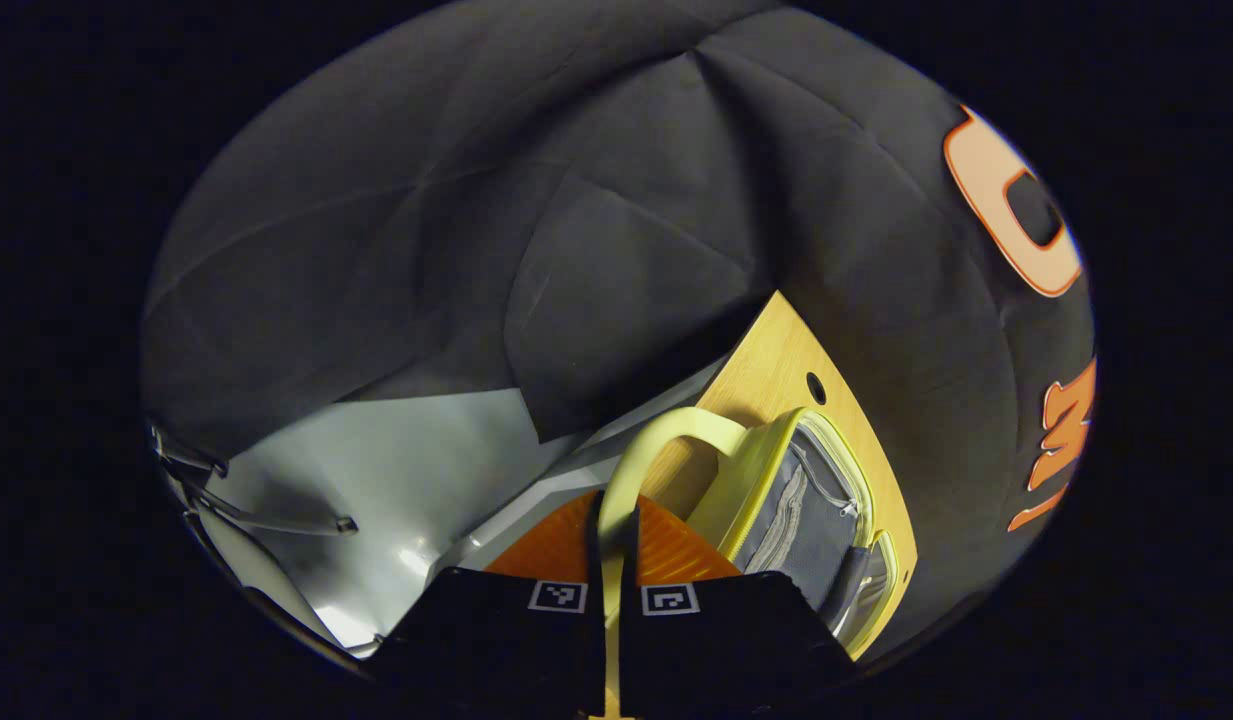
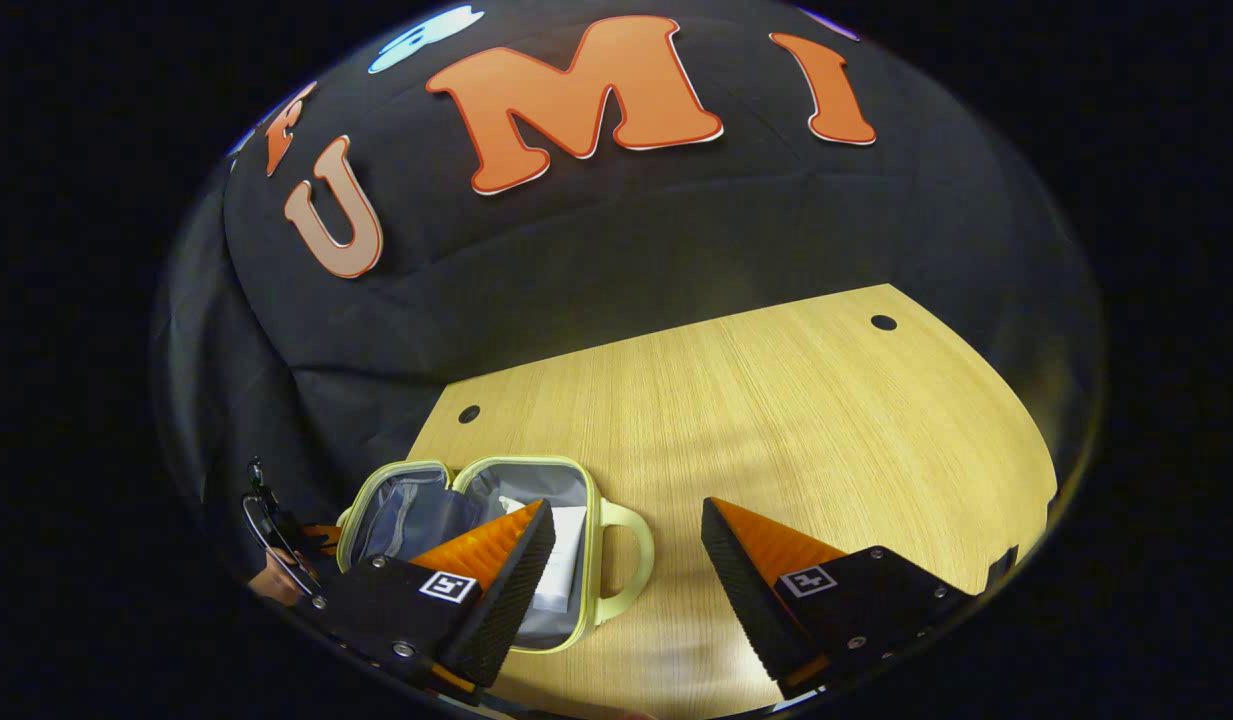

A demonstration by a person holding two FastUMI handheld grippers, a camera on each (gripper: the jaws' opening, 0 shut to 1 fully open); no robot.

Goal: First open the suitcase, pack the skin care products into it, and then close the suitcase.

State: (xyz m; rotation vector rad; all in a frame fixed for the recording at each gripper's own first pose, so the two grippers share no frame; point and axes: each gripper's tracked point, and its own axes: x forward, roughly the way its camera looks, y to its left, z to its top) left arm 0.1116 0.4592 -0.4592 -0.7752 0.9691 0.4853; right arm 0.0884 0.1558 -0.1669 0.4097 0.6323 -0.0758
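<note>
Left gripper (image 1: 612,560): jaws are sitting nearly together, pinching the suitcase's pale yellow-green handle (image 1: 644,440), which is running up between the two fingers. Right gripper (image 2: 626,560): jaws are standing wide apart, holding nothing, hovering over bare wood just right of the case.

Suitcase (image 2: 496,540) is lying open on the wooden table (image 2: 776,420), both halves showing grey lining. In the left gripper view the lid half is showing a zipped mesh pocket (image 1: 806,510). A white skin care tube (image 2: 561,565) is lying inside the half next to the handle, partly hidden behind the right gripper's near finger.

No brand or label is readable; each finger block is carrying a small square black-and-white marker (image 2: 448,586).

Table has round holes (image 2: 883,322) near its far corners. Black cloth is hanging behind it; in the left gripper view a grey floor (image 1: 396,490) is showing beyond the table edge.
</note>
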